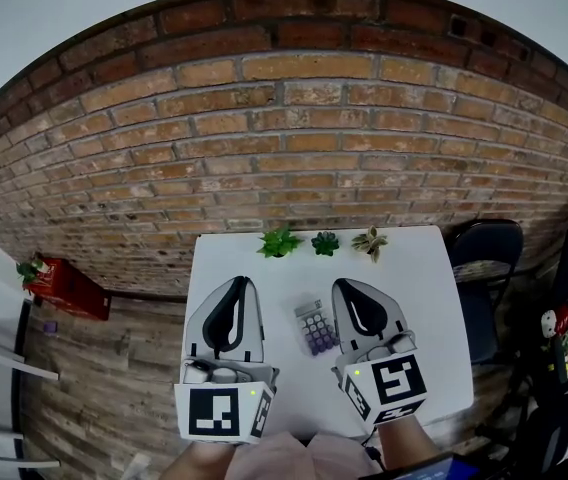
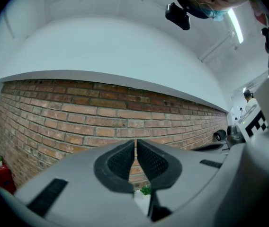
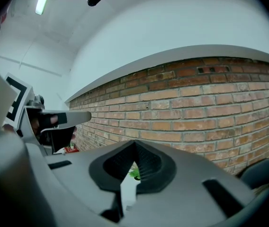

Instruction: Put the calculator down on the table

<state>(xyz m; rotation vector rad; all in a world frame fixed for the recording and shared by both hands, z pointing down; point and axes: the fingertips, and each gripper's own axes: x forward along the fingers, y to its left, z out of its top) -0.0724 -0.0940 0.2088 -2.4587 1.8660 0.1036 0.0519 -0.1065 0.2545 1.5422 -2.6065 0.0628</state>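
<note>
In the head view a small calculator (image 1: 315, 327) with purple keys lies flat on the white table (image 1: 424, 298), between my two grippers and touched by neither. My left gripper (image 1: 232, 290) is held above the table to the calculator's left, its jaws shut with nothing in them. My right gripper (image 1: 354, 293) hangs just right of the calculator, also shut and empty. In the left gripper view the left gripper (image 2: 135, 145) points level at the brick wall, tips together. The right gripper (image 3: 134, 148) in its own view likewise faces the wall with tips closed.
Three small potted plants (image 1: 280, 242) (image 1: 325, 243) (image 1: 369, 242) line the table's far edge against the brick wall (image 1: 294, 118). A black chair (image 1: 486, 258) stands to the right of the table, a red object (image 1: 64, 286) on the floor at left.
</note>
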